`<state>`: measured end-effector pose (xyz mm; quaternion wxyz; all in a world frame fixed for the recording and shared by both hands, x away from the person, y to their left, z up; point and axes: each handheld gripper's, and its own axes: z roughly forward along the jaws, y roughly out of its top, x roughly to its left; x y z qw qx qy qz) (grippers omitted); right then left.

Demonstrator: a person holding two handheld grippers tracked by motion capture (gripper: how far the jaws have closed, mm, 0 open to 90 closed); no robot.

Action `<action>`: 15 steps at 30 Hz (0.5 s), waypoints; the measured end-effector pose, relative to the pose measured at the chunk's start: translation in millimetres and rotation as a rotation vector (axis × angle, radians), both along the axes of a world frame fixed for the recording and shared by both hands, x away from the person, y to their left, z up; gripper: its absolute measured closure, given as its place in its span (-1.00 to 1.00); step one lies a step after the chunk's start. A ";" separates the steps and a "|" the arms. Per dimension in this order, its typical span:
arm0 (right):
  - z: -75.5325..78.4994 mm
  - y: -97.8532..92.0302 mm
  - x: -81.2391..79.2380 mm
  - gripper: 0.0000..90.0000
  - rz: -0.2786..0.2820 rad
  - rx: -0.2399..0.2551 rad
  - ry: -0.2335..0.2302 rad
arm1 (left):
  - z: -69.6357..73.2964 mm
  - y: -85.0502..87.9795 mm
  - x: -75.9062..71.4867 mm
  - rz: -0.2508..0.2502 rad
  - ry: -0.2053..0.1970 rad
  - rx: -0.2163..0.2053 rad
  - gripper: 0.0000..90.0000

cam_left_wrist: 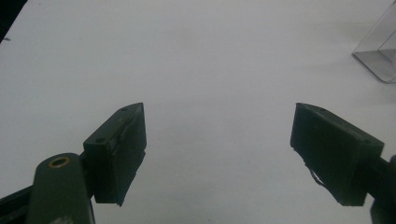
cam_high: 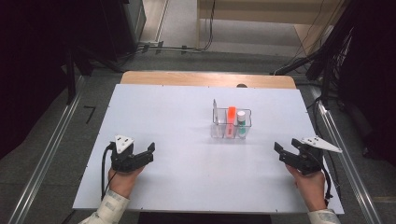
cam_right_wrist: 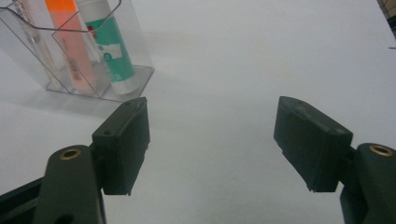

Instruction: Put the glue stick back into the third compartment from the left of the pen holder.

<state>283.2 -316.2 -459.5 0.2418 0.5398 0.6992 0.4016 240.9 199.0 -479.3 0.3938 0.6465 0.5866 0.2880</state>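
Right hand-held gripper (cam_high: pixel 286 152) is resting empty, jaws wide apart, with the clear organizer (cam_high: pixel 231 123) standing ahead to its left; left hand-held gripper (cam_high: pixel 145 153), likewise agape, is sitting farther away.

A white table (cam_high: pixel 187 140) stands on grey flooring (cam_high: pixel 182 28), with metal rails (cam_high: pixel 44 158) along both sides.

The high view looked forward and down from above the near edge over the whole white table (cam_high: pixel 187 140), while each gripper view sat low and close over that tabletop, facing far, both sharing with it the clear organizer (cam_right_wrist: pixel 84 60).
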 end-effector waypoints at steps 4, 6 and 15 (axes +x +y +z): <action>-2.4 -6.2 -3.5 -0.43 -0.014 -0.001 0.007 | -2.8 6.5 0.0 0.016 0.015 -0.005 -0.58; -4.1 -9.3 -5.8 -0.43 -0.022 -0.003 0.012 | -3.8 9.3 -0.7 0.022 0.021 -0.005 -0.58; -9.7 -25.3 -13.8 -0.44 -0.064 -0.005 0.029 | -8.5 21.4 -3.7 0.047 0.039 0.016 -0.60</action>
